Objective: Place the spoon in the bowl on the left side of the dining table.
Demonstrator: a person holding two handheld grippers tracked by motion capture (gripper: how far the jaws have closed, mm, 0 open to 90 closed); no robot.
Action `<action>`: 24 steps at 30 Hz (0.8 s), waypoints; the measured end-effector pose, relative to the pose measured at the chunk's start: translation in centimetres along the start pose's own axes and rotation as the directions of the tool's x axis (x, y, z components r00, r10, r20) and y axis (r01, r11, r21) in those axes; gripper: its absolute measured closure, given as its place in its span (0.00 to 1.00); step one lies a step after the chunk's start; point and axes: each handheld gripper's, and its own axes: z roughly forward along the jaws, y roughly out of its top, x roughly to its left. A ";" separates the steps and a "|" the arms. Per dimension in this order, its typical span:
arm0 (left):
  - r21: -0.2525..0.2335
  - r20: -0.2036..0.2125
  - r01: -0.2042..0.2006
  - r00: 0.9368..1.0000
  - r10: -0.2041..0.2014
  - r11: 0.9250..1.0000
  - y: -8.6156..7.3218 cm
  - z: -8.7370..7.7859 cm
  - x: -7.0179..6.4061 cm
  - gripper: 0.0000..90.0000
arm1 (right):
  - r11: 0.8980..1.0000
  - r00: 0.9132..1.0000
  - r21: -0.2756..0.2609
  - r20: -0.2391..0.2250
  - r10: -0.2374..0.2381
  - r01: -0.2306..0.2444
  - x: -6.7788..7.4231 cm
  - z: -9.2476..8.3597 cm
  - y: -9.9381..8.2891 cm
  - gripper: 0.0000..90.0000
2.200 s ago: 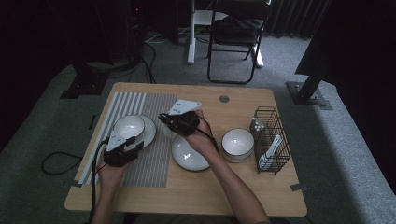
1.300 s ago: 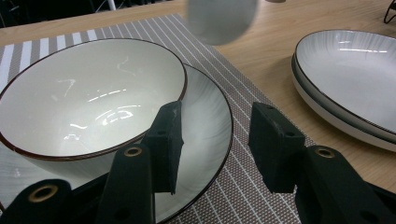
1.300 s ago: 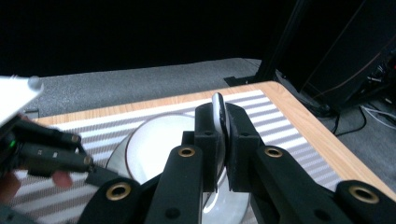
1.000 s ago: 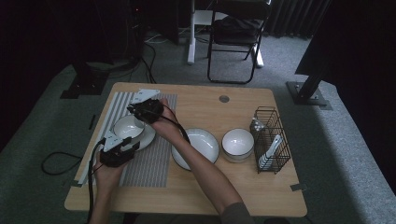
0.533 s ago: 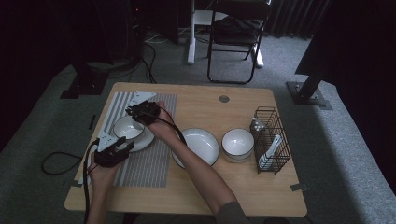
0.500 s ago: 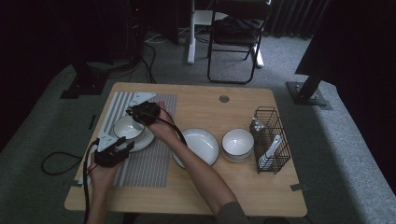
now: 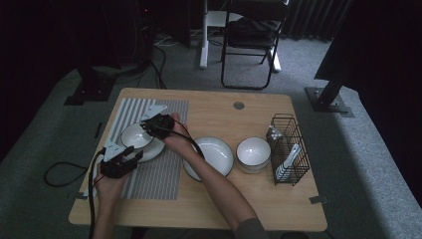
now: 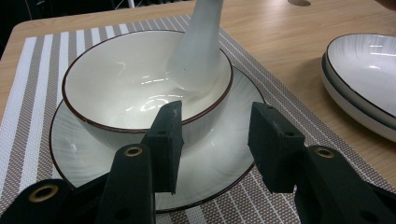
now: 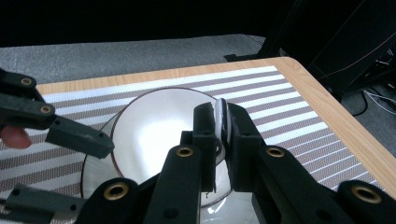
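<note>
The right gripper (image 9: 219, 135) clamps a white ceramic spoon (image 8: 196, 51) in the brown-rimmed white bowl (image 8: 116, 88); released tilted, it could probably tip out; the left gripper (image 8: 215, 140), jaws apart, holds nothing.

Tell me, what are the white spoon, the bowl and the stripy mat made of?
The spoon looks like glazed ceramic: smooth, milky, faintly shiny. The bowl seems glossy glazed ceramic too, with light reflections and a thin brown rim. The mat looks like woven plastic or fabric, given its fine matte weave; which one is unclear.

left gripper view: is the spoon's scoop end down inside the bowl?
Yes: the white spoon rests with its scoop against the inner wall of the bowl, handle rising out past the rim.
</note>
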 end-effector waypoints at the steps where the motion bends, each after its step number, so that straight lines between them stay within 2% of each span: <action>1: -0.001 0.000 0.001 1.000 -0.001 1.000 0.0 0.0 0.0 0.62 | 1.000 1.000 0.006 0.002 -0.011 0.011 0.1 -0.1 -0.1 0.93; 5: -0.004 0.004 0.007 1.000 -0.007 1.000 0.0 0.0 0.1 0.62 | 0.998 0.999 0.039 0.007 -0.045 0.044 0.3 -0.2 -0.9 0.93; 24: 0.009 0.010 0.010 1.000 -0.010 1.000 -0.1 0.2 0.0 0.62 | 0.997 0.999 0.073 -0.007 -0.031 0.031 0.2 -0.7 -3.5 0.92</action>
